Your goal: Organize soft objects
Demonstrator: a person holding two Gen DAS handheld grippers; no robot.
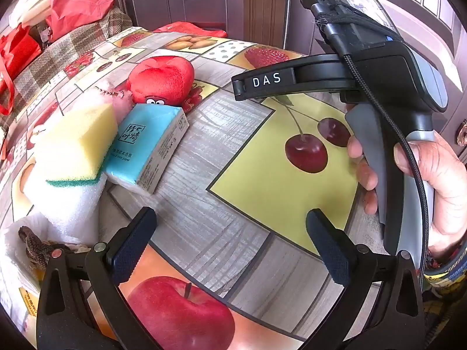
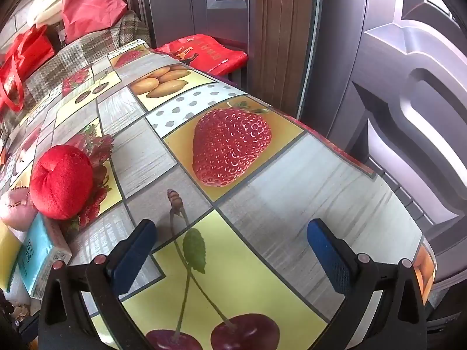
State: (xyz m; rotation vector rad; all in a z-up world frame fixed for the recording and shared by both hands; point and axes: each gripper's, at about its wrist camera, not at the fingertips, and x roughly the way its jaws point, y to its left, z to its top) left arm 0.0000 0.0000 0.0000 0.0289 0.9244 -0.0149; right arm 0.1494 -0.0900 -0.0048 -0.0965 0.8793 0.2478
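On the fruit-print tablecloth [image 1: 233,151] a row of soft things lies at the left: a red plush toy [image 1: 162,80], a pink plush [image 1: 124,102] behind it, a blue tissue pack [image 1: 151,148], a yellow sponge with a green underside [image 1: 77,145] resting on white foam [image 1: 70,204]. My left gripper [image 1: 230,233] hovers open over bare cloth, right of the foam, nothing between its fingers. A hand [image 1: 432,175] holds the other gripper's body [image 1: 379,81] at the right. In the right wrist view my right gripper [image 2: 233,248] is open above the printed cherries; the red plush toy [image 2: 61,182] and tissue pack [image 2: 41,259] lie to its left.
Red bags [image 2: 87,5] sit on a checked sofa [image 2: 73,55] behind the table. A red cushion [image 2: 207,52] lies past the far table edge. Purple door panels [image 2: 408,116] stand close at the right. A brownish object [image 1: 35,248] rests on white paper at the lower left.
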